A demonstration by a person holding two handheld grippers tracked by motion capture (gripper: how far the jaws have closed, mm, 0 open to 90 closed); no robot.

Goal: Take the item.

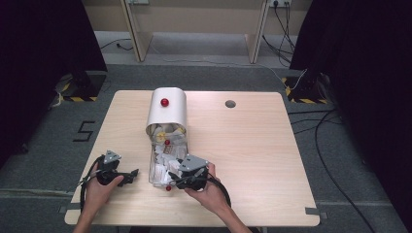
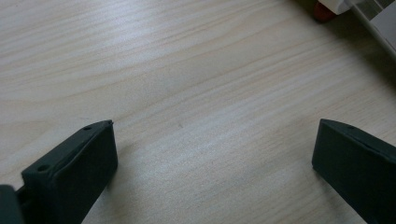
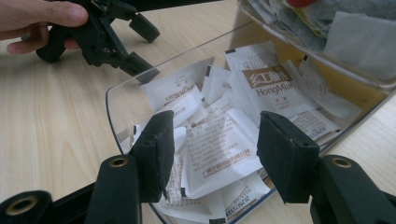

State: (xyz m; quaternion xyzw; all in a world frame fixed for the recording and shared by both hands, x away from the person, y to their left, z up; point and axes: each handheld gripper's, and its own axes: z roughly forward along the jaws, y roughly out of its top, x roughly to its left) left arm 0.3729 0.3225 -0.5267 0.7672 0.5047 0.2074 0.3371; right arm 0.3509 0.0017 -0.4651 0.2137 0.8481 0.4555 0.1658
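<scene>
The open container [image 1: 163, 162] lies on the table [image 1: 252, 145], holding the packets [image 3: 219, 149]. Its lid [image 1: 167, 109] lies just behind it. The left gripper [image 1: 127, 175] sits left of it; the right gripper [image 1: 176, 180] is at its near end.

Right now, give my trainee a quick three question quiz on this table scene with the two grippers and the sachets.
1. True or false: the right gripper hovers over white sachets in a clear tray.
2. What lies between the left gripper's jaws? A) a sachet B) bare table C) a red knob
3. Which colour is the knob on the white cover?

Key: 1 true; 2 B; 3 red.
</scene>
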